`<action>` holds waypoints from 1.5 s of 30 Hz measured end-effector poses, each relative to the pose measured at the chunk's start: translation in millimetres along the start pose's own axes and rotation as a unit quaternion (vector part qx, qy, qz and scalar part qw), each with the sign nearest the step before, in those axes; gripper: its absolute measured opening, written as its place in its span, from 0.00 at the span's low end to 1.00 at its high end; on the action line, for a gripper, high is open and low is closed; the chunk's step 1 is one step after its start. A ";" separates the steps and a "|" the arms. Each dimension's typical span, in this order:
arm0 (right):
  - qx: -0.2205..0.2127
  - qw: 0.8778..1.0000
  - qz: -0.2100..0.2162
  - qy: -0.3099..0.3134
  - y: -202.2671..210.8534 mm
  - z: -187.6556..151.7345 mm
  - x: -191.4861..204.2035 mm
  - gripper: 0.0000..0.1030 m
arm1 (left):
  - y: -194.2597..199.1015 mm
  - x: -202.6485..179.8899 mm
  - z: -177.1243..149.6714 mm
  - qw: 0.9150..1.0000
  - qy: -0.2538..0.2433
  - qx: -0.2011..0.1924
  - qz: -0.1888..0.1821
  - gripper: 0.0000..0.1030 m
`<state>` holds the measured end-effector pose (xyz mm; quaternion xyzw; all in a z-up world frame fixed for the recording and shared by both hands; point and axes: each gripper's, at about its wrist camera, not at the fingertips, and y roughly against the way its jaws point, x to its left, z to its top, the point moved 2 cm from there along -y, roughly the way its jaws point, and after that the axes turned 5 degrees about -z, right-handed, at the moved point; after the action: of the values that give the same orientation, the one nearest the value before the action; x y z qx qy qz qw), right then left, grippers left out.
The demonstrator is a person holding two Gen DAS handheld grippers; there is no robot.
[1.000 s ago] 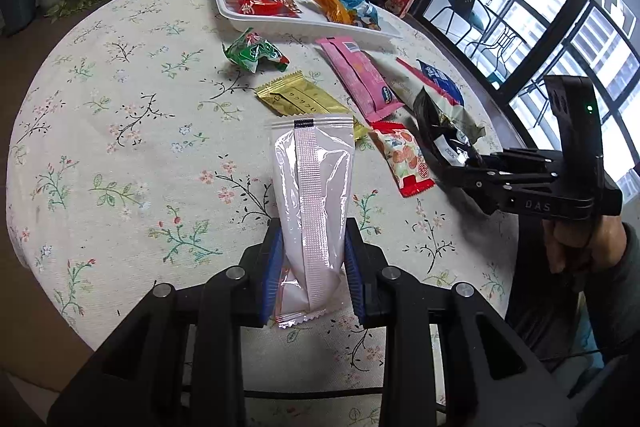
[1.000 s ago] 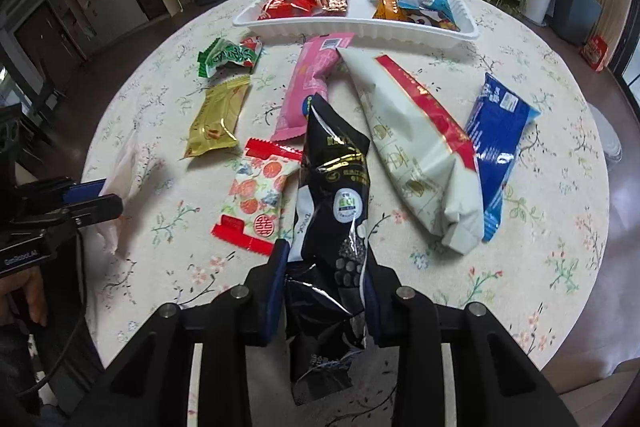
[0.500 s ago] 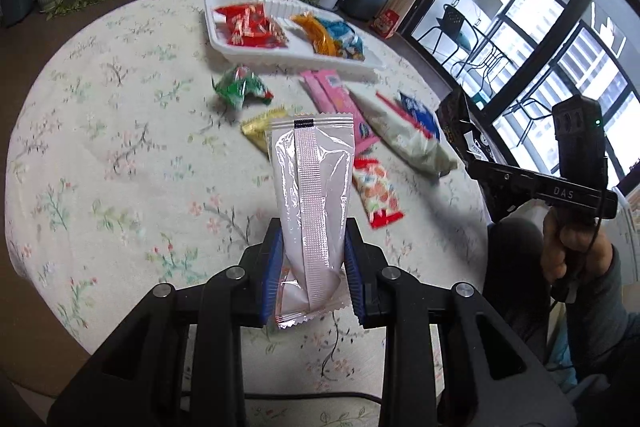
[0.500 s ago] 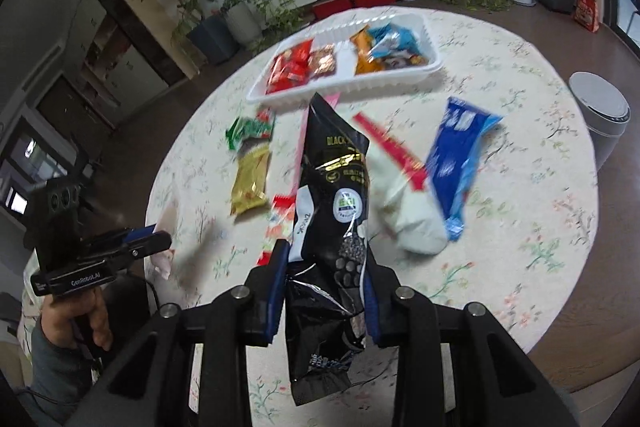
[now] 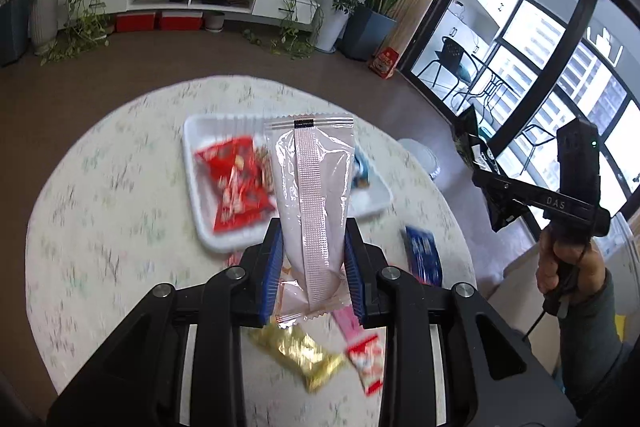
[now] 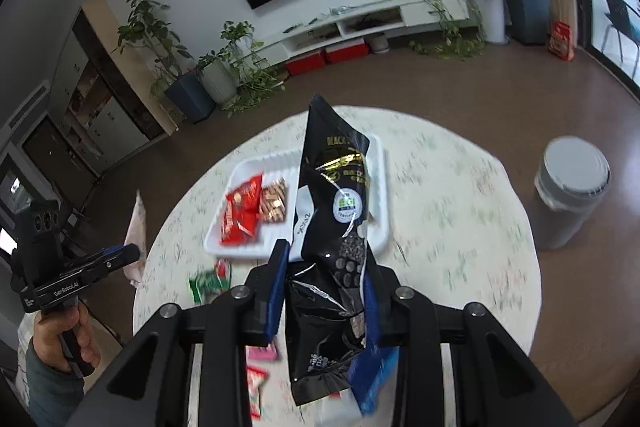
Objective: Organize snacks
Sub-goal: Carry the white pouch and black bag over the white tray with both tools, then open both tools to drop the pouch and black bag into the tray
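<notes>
My left gripper [image 5: 313,259] is shut on a pale pink snack packet [image 5: 314,195] and holds it high above the round table. My right gripper [image 6: 326,291] is shut on a black snack bag [image 6: 334,227], also raised well above the table. A white tray [image 5: 208,231] below holds red packets [image 5: 234,183]; it also shows in the right wrist view [image 6: 236,247]. Loose on the cloth lie a gold packet [image 5: 304,355], a blue packet [image 5: 422,259] and a green packet [image 6: 208,283]. The right gripper with its bag shows in the left wrist view [image 5: 486,187].
The round table [image 6: 460,235] has a floral cloth. A grey bin [image 6: 568,195] stands on the floor to its right. Potted plants [image 6: 208,83] and a low TV shelf line the far wall. Windows are on the right [image 5: 560,99].
Both grippers have risen steeply with their packets and moved forward, so the table and tray now look small and far below. Both stay shut.
</notes>
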<state>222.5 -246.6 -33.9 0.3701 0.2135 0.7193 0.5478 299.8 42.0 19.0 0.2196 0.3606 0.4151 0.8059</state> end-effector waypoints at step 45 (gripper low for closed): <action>0.115 0.992 -0.031 0.040 -206.3 39.2 56.8 0.40 | -171.7 70.7 27.6 0.994 0.080 0.072 0.029 0.28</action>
<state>375.4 -133.0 -139.2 0.3949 0.3279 0.6868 0.5147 436.4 2.9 -103.6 0.2533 0.4459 0.4277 0.7444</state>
